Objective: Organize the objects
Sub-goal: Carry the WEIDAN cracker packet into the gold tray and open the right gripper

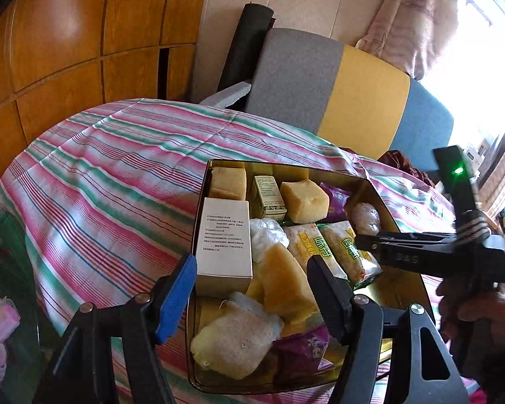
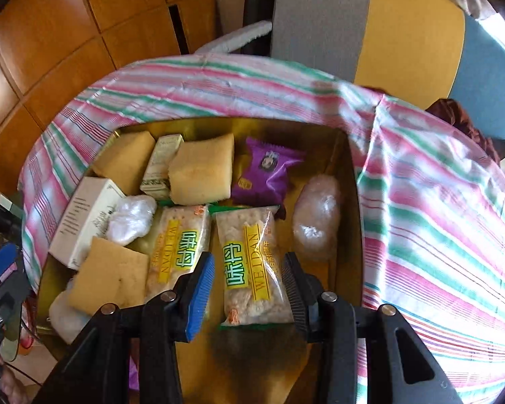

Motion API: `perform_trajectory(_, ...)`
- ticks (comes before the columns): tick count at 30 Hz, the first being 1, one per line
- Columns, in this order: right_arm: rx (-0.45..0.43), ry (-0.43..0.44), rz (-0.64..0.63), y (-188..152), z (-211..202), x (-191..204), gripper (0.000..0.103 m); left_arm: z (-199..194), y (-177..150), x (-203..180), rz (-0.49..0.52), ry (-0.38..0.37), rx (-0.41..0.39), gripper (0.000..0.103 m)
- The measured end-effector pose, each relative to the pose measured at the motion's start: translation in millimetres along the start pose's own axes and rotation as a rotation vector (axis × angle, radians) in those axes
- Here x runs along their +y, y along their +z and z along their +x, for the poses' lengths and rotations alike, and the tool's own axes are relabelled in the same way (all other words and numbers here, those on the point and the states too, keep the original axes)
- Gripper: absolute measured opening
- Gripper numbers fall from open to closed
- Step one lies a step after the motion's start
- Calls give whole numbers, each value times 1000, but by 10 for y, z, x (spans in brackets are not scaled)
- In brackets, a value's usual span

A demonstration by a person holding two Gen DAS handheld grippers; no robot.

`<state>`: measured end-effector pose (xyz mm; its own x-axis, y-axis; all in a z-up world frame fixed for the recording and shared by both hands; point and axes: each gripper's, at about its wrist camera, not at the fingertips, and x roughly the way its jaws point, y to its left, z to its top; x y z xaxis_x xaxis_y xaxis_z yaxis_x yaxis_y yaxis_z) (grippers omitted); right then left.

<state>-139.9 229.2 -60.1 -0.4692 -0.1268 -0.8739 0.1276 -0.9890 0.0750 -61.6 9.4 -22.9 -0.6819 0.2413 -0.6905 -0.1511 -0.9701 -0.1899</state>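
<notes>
Gold tin [image 2: 351, 181] on striped cloth [image 2: 437, 222], crammed with snacks. Right gripper [image 2: 249, 289] spread wide, straddling a WEIDAN cracker pack [image 2: 252, 269], pads not touching. Left gripper [image 1: 252, 289] gaping over tin's near-left end, empty. Tin's near edge cut off by gripper bodies.

The shallow gold metal tin [image 2: 351, 181] is gleaming, its glossy walls mirroring the contents. The clear crinkly plastic cracker packet [image 2: 252, 266] is catching glare, and the purple foil-like snack wrapper [image 2: 269, 171] is shining too. The tan sponge block [image 2: 202, 171] is looking matt and porous — the white paper carton [image 1: 224, 239] smooth. The striped cotton cloth [image 1: 111, 175] is lying softly creased — behind it, varnished wooden panels [image 1: 60, 33] are glinting.
</notes>
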Motion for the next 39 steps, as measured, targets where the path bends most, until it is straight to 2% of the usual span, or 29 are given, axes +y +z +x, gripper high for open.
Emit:
perform_trajectory(8,-98,-29,10,-222,-350,37,42,-72,1,-101,30,58,-23,84)
perform_trajectory(14,-150,-91,41,-495,-589,-12,45,-153,-25,-165,43,101,-40,96)
perform_trajectory(17,-189,-134,58,-635,-743,-36,46,-226,-51,-198,45,100,-59,103)
perform_trajectory(27,-288,-175,126,-1012,-1212,-36,46,-431,-132,-338,55,155,-84,103)
perform_trajectory(31,-288,-183,135,-1029,-1196,-5,46,-507,-180,-365,68,174,-96,103)
perform_trajectory(39,-285,-173,130,-1029,-1107,98,46,-590,-244,-311,60,166,-106,103)
